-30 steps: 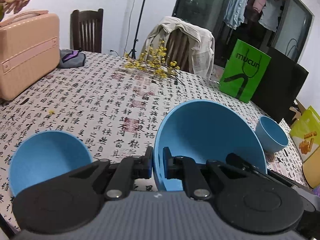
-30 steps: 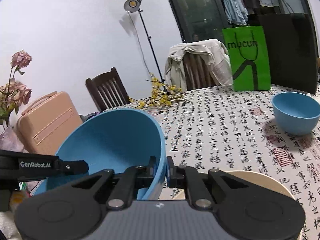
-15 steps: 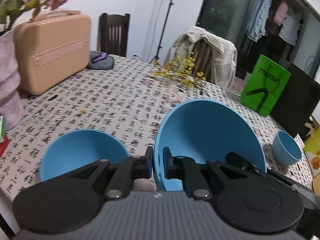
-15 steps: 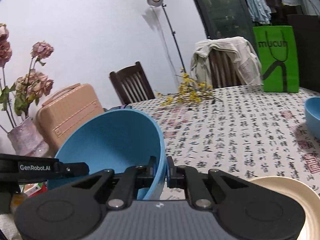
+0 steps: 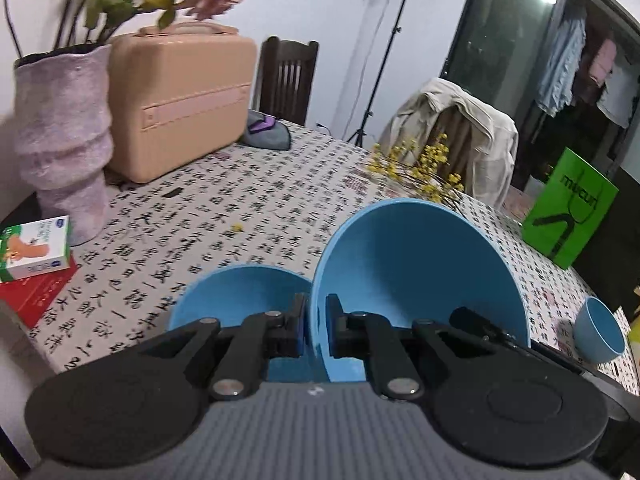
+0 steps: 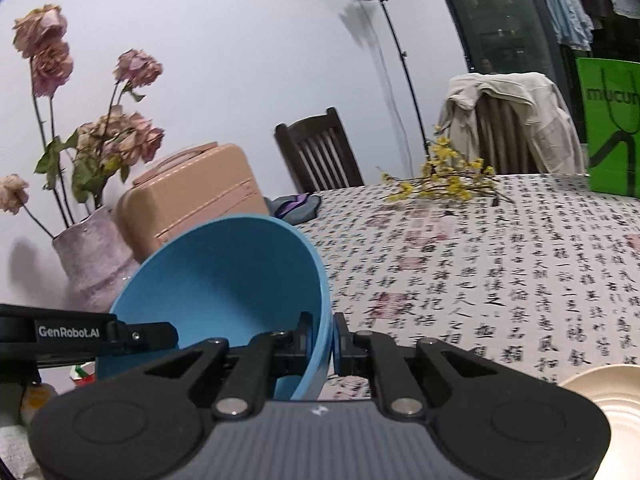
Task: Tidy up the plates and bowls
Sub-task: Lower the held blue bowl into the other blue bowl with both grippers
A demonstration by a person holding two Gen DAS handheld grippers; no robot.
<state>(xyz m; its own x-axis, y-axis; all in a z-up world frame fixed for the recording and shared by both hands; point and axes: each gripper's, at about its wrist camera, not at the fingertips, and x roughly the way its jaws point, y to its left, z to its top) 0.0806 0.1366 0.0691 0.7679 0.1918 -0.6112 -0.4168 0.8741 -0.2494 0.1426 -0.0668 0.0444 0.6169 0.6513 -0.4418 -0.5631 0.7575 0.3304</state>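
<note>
table (image 5: 280, 200) | calligraphy cloth | suitcase (image 5: 180, 100), vase (image 5: 64, 136), small bowl (image 5: 600, 330)

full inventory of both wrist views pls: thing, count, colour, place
large bowl: 1, blue, tilted, rim held by both claws
bowl: 1, blue, on the table below the large one
small bowl: 1, blue, right table edge
plate: 1, cream, near right, partly cut off
suitcase: 1, peach, far left of table
vase: 1, pale pink, dried flowers, left edge
box: 1, green-white, on a red book beside the vase
yellow flower sprig: 1, far side
green bag: 1, far right
left claw: shut on large bowl rim
right claw: shut on opposite rim
</note>
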